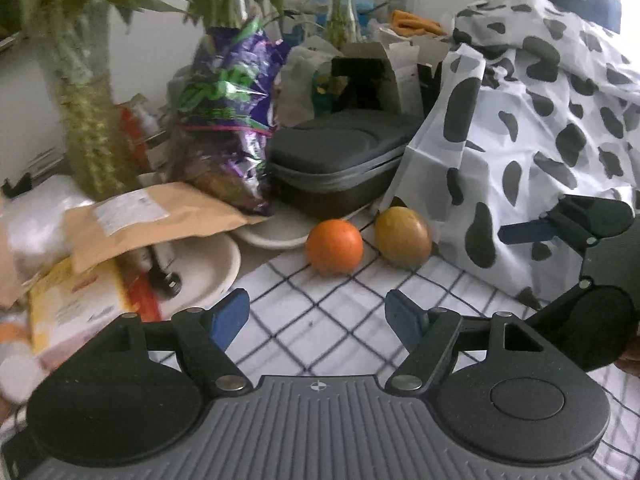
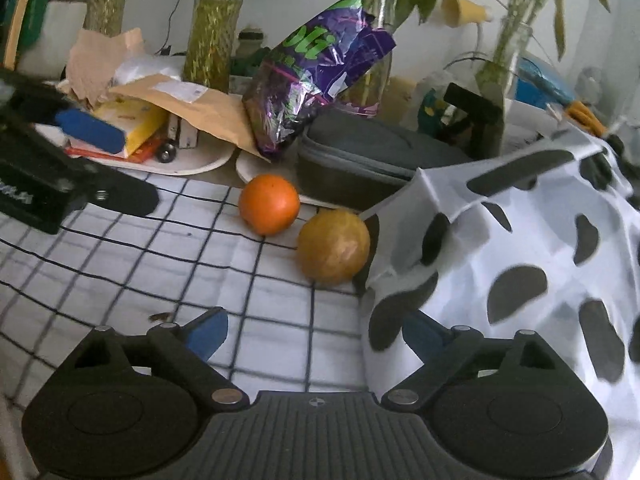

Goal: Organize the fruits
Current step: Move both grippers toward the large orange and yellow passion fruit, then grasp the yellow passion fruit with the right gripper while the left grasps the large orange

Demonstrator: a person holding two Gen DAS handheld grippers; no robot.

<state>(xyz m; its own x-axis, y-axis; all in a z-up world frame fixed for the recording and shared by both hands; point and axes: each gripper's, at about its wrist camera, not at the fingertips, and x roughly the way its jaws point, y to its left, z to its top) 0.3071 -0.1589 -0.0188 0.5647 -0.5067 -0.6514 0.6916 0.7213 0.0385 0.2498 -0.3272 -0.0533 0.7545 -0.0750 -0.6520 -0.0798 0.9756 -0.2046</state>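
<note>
Both grippers, left gripper (image 1: 316, 320) and right gripper (image 2: 314, 334), hang with jaws apart, holding nothing. Orange (image 2: 269, 204) and yellow-green fruit (image 2: 334, 246) sit near each other on the checked cloth (image 2: 120, 272) beside the spotted bag (image 2: 520, 264). Sorting looks unstarted; both remain to move.

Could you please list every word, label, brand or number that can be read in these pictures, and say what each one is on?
"oli": large green letters on the crinkled purple foil snack bag, only partly legible.
White shipping label on the brown paper envelope: print too small to read.
Yellow and red cardboard box: red mark blurred, unreadable.
White lettering on the left tongs: too blurred to read.
</note>
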